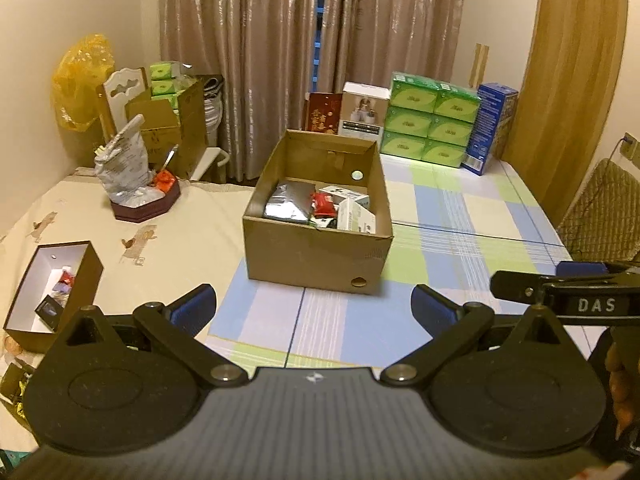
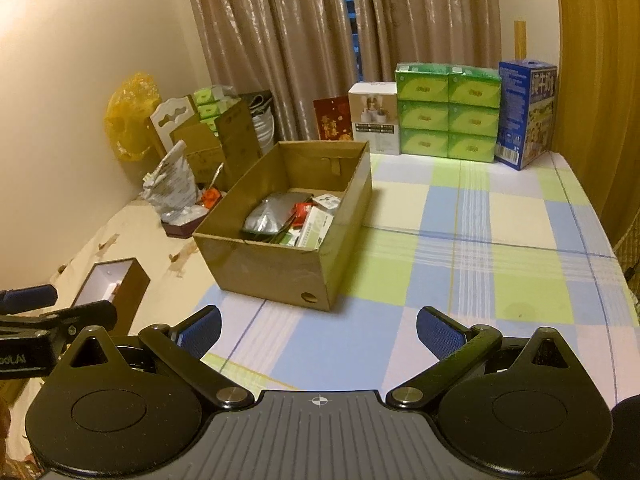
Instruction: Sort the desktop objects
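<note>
left tongs [image 1: 314,304]: spread wide, nothing in them, hanging low centre of the left view, just short of the box

right tongs [image 2: 318,328]: same deal, wide and empty. Their arm pokes in at the right edge of the left view, so both sit side by side

box [image 1: 316,256]: open cardboard one, dead centre on the bench [image 1: 460,216]. Already has stuff in it: a silver pouch [image 1: 286,200], a red packet [image 1: 324,205], a white carton [image 1: 356,218] leaning on the right wall

small box [image 1: 86,276]: brown, white inside, lower left of the left view, a few bits in it I can't make out. Probably where leftovers are

tray [image 1: 140,210]: dark one mid left, with a crinkly bag [image 1: 124,168] standing in it plus something red-orange

handling: I'd guess it's all light. Pouch and bag look soft and slippery, so pinch a seam or top edge. Carton is stiff, take it across the narrow sides; squeeze hard and it'd likely dent

edges: box walls are tall, so anything has to go up and over the rim, and the tongs need to drop in from above

room: right half of the checked cloth is wide open. Back is lined with green packs [image 1: 430,120] and a blue carton [image 1: 490,128], well clear. Left side is tighter, with the small box near the left tongs
</note>
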`<action>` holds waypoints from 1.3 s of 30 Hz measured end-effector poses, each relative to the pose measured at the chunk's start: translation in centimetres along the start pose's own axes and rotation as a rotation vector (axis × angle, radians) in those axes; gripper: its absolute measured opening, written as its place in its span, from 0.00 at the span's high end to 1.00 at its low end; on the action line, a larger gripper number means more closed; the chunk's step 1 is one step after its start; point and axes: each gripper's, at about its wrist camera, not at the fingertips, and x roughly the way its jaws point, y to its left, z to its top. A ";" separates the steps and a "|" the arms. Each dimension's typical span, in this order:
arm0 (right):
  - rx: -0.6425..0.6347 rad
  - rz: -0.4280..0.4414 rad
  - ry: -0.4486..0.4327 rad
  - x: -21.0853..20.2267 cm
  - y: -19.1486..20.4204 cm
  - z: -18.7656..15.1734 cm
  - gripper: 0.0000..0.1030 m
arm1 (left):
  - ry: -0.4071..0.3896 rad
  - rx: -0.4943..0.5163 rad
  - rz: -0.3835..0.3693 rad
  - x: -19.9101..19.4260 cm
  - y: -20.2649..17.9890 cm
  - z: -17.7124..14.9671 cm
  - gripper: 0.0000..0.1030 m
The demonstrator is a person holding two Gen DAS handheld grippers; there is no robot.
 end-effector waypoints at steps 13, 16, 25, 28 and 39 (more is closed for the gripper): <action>-0.008 -0.001 -0.004 -0.5 -0.1 -0.3 0.02 | 0.001 0.017 0.002 0.2 -0.6 -0.4 0.01; -0.008 -0.002 -0.003 -0.6 -0.1 -0.4 0.02 | 0.001 0.014 0.006 0.3 -0.6 -0.3 0.01; -0.009 -0.001 -0.002 -0.7 -0.1 -0.5 0.02 | 0.006 0.021 0.004 0.7 -0.6 -0.5 0.01; -0.011 0.000 0.000 -0.7 -0.1 -0.5 0.02 | 0.007 0.023 0.002 0.8 -0.7 -0.7 0.01; -0.009 0.001 0.003 -0.6 -0.1 -0.7 0.02 | 0.009 0.024 -0.001 0.9 -0.9 -1.0 0.01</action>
